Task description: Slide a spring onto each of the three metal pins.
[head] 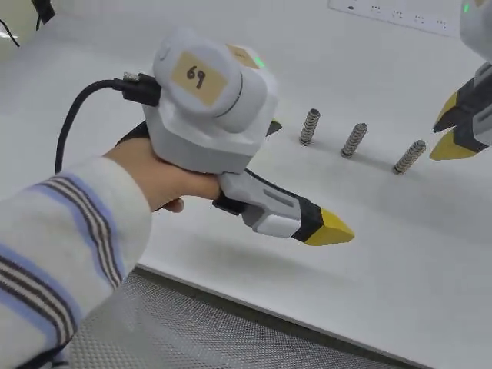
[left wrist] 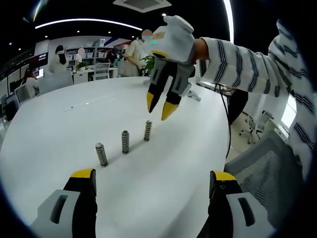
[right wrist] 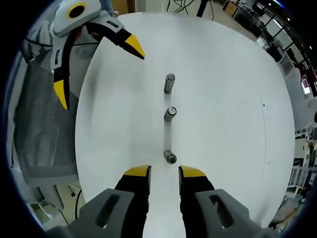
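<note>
All three springs [head: 354, 140] stand upright, apparently seated on their pins; looks done. Left claw [left wrist: 151, 176] wide apart, right claw [right wrist: 164, 171] slightly apart, both empty.

You had three springs [head: 354, 140] standing in a row on the bench [head: 384, 254]. Your left tongs [left wrist: 153, 178] hung near the row's left end, your right tongs [right wrist: 163, 173] just beside its right end.

3 upright springs [left wrist: 125, 142] in a row; right gripper [left wrist: 158, 111] near, jaws seemingly parted
</note>
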A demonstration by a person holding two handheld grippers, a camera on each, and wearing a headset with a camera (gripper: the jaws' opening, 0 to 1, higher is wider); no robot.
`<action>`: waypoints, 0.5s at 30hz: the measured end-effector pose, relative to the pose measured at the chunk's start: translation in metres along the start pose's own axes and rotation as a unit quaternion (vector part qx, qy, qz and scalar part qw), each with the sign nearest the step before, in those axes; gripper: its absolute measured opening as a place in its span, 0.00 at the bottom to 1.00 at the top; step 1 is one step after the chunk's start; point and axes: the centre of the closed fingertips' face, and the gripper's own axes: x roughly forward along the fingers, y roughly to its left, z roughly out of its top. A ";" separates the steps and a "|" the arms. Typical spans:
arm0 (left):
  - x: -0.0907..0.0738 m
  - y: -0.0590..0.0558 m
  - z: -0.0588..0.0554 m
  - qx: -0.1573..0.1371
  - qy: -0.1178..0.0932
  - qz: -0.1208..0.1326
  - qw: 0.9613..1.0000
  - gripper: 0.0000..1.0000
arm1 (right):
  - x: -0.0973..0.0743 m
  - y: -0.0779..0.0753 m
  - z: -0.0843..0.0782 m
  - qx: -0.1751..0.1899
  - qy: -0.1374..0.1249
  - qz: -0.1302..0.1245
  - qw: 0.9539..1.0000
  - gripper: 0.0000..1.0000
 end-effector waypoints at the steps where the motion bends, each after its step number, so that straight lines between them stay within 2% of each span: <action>1: 0.000 0.000 0.000 0.001 0.000 -0.001 1.000 0.93 | -0.003 0.004 0.001 0.002 -0.002 -0.001 1.000 0.20; 6: -0.003 -0.003 -0.001 -0.003 0.003 -0.011 1.000 0.93 | -0.012 0.010 0.006 0.017 -0.022 -0.017 0.999 0.20; 7: -0.003 -0.004 -0.003 -0.002 0.006 -0.015 1.000 0.92 | -0.013 0.010 0.009 0.024 -0.036 -0.027 0.999 0.19; 10: -0.004 -0.005 -0.005 0.009 0.014 -0.017 1.000 0.93 | -0.010 0.012 0.012 0.048 -0.058 -0.026 0.997 0.19; 13: -0.006 -0.005 -0.005 0.004 0.013 -0.021 1.000 0.93 | -0.012 0.019 0.017 0.072 -0.087 -0.028 0.993 0.20; 15: -0.007 -0.005 -0.003 0.003 0.011 -0.023 1.000 0.93 | -0.013 0.023 0.017 0.081 -0.096 -0.030 0.992 0.22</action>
